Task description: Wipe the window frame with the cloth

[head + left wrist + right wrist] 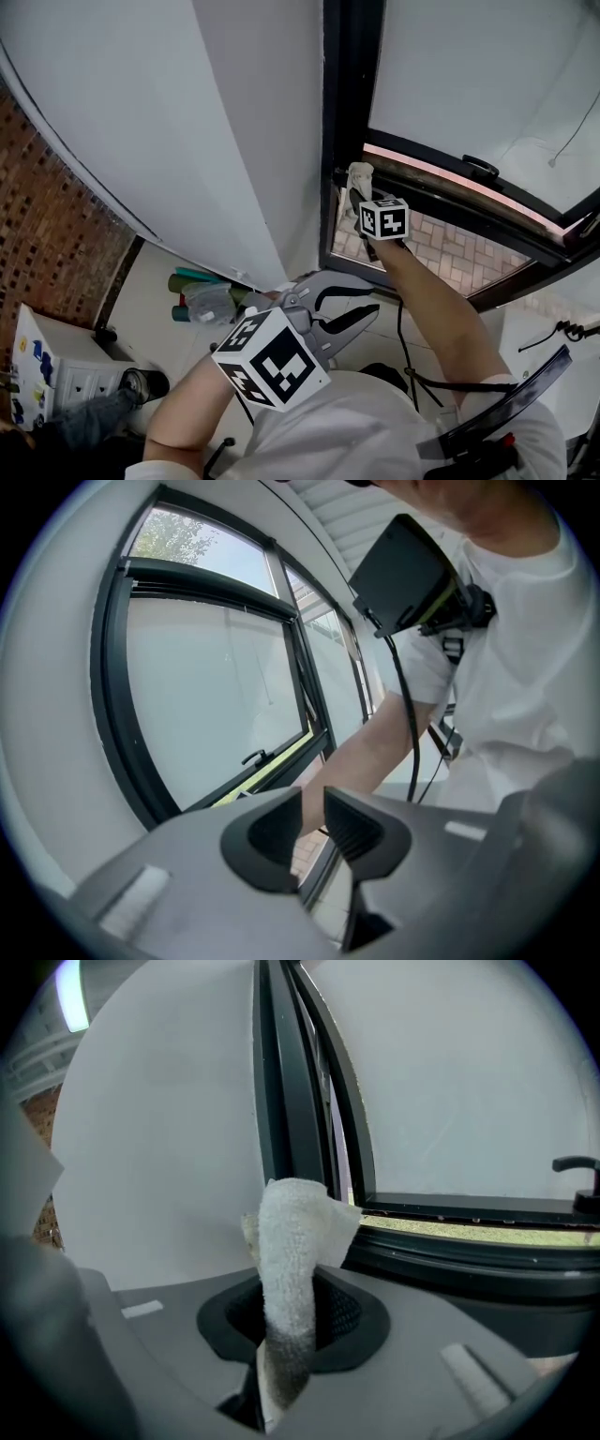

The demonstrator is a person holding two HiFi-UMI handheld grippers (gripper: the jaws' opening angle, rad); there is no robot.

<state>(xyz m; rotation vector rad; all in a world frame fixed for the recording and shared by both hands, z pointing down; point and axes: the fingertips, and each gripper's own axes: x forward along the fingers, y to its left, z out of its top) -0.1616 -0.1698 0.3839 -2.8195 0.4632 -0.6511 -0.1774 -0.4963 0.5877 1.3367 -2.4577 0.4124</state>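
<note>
We hold the cloth (292, 1241) pinched in the right gripper (292, 1314). Its jaws are closed on the lower part of the cloth, and the folded end stands up past them. In the head view, that end sits at the lower left corner of the window frame (351, 103), where the upright meets the bottom rail. It looks to be against the frame, though we cannot be sure it touches.

The left gripper (314, 825) hangs back near our body. Its jaws stand a little apart with nothing between them.

We judge the wiping to be at an early or middle point. The bottom rail (469, 1225) running right from the corner shows small dark specks, so that stretch likely remains to be wiped. We cannot tell whether the upright is already clean.
</note>
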